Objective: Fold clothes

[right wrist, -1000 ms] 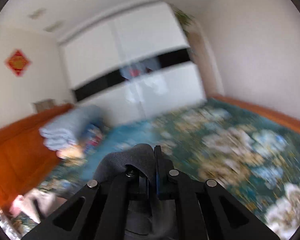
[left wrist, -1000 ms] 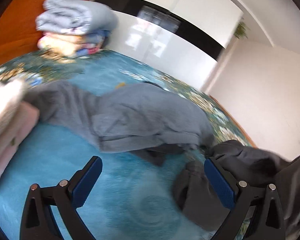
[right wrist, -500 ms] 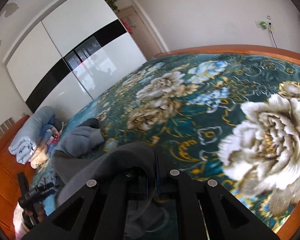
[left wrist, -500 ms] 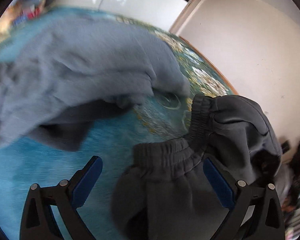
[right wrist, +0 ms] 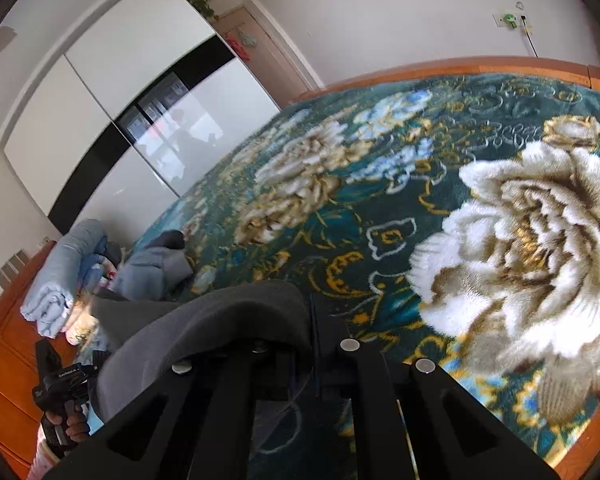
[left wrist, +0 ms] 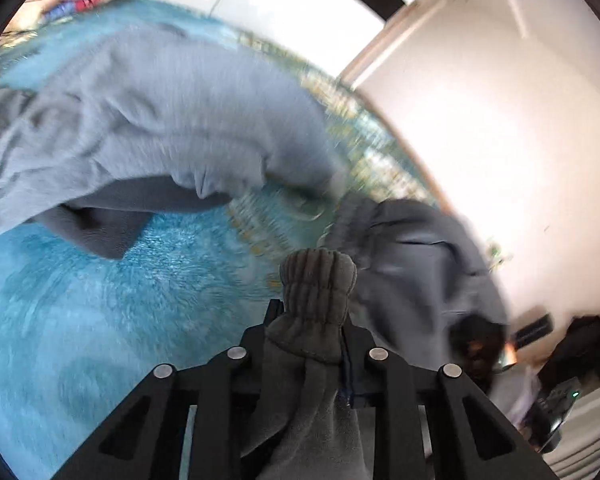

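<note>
Floral bed blanket [right wrist: 440, 184] underneath, light grey hoodie [left wrist: 152, 112] heaped at 11 o'clock. Dark grey sweatpants [left wrist: 412, 264] span both tools: left gripper [left wrist: 314, 320] is pinching the ribbed waistband, right gripper [right wrist: 300, 340] is clamped on the other end, fabric trailing toward 8 o'clock.

Between your left gripper [left wrist: 306, 344] fingers, matt ribbed knit of the dark grey trousers [left wrist: 316, 300], ahead a soft fleecy grey sweatshirt [left wrist: 172, 120], beneath your right gripper [right wrist: 312, 344] a plush floral blanket [right wrist: 500, 220], beyond it a glossy wardrobe [right wrist: 140, 120]
</note>
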The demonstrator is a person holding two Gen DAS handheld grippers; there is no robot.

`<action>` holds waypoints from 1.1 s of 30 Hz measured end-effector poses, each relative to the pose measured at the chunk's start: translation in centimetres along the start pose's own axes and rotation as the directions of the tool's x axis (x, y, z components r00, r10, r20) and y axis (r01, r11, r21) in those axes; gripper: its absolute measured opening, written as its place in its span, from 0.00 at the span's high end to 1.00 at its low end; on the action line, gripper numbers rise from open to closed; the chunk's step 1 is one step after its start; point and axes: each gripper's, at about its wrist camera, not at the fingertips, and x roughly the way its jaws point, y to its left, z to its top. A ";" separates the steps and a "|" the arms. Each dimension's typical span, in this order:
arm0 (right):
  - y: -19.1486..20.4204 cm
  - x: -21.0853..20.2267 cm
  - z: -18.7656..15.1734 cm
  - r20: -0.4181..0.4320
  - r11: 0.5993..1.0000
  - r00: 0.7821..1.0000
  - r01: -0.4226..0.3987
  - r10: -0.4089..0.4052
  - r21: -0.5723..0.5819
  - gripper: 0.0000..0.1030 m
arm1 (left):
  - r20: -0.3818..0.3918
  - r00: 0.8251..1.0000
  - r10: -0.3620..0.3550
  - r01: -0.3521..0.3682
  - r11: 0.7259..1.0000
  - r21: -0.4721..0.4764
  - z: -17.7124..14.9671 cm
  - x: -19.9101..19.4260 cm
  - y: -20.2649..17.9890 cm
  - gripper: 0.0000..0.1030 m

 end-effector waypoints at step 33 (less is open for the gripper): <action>15.7 3.6 -10.6 -0.349 0.938 0.923 -0.254 0.162 -0.236 0.47 | 0.189 0.929 0.317 -0.269 0.933 -0.240 -12.9 -31.5 17.8 0.33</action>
